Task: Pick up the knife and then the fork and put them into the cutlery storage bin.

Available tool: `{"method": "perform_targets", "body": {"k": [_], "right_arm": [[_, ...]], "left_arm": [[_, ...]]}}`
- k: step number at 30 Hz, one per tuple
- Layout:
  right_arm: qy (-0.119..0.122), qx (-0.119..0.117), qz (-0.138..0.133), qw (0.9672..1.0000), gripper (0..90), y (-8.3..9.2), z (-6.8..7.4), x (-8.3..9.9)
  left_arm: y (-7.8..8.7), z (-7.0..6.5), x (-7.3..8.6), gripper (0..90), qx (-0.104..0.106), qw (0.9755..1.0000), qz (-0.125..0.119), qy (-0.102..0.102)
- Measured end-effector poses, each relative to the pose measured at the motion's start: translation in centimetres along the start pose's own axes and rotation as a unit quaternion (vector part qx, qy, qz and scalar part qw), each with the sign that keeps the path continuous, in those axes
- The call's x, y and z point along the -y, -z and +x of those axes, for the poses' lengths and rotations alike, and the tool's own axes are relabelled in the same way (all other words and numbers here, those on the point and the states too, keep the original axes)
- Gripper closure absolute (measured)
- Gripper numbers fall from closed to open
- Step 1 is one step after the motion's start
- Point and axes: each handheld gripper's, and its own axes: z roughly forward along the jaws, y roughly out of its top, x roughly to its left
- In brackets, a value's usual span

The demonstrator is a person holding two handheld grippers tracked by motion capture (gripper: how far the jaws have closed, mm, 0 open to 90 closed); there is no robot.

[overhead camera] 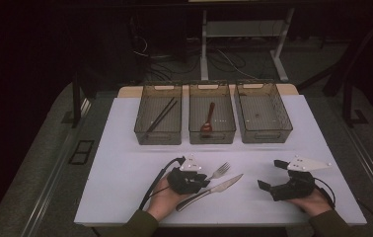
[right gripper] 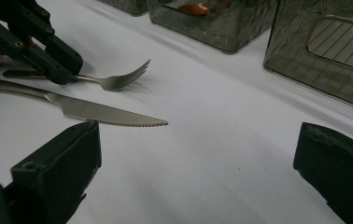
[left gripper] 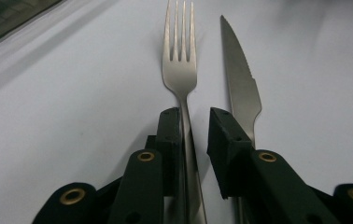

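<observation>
Two grippers sit low at the near edge of the white table, each in a hand. The left gripper has its jaws straddling the fork handle; one pad lies against the handle, the other stands just off it, so the jaws are narrowly apart. The fork lies flat, tines pointing away, with the knife just beside it on the right. The right gripper rests well apart from both, jaws wide and holding nothing. Beyond, three bins stand in a row: chopsticks in the left, a spoon in the middle one.
</observation>
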Motion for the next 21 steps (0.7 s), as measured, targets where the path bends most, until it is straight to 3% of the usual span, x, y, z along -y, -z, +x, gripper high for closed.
{"method": "perform_targets", "body": {"k": [5, 9, 11, 12, 21], "right_arm": [[0.000, 0.000, -0.001, 1.0000, 0.2, 0.00, -0.01, -0.01], [-0.001, 0.001, -0.001, 1.0000, 0.2, 0.03, 0.04, -0.02], [0.000, 0.001, -0.001, 1.0000, 0.2, 0.02, 0.04, -0.01], [0.000, 0.000, -0.001, 1.0000, 0.2, 0.02, 0.06, -0.01], [0.000, 0.000, -0.003, 1.0000, 0.2, 0.05, 0.04, -0.04]], "left_arm": [[-0.08, -0.06, 0.11, 77.3, -0.005, 1.0000, 0.004, -0.002], [-0.01, -0.12, 0.10, 81.1, -0.015, 0.9993, 0.014, -0.030], [-0.01, -0.09, 0.09, 82.3, -0.015, 0.9994, 0.014, -0.029], [-0.12, -0.22, 0.09, 82.7, -0.015, 0.9997, 0.007, -0.016], [0.34, 0.05, -0.08, 84.3, -0.016, 0.9997, 0.012, -0.014]]}}
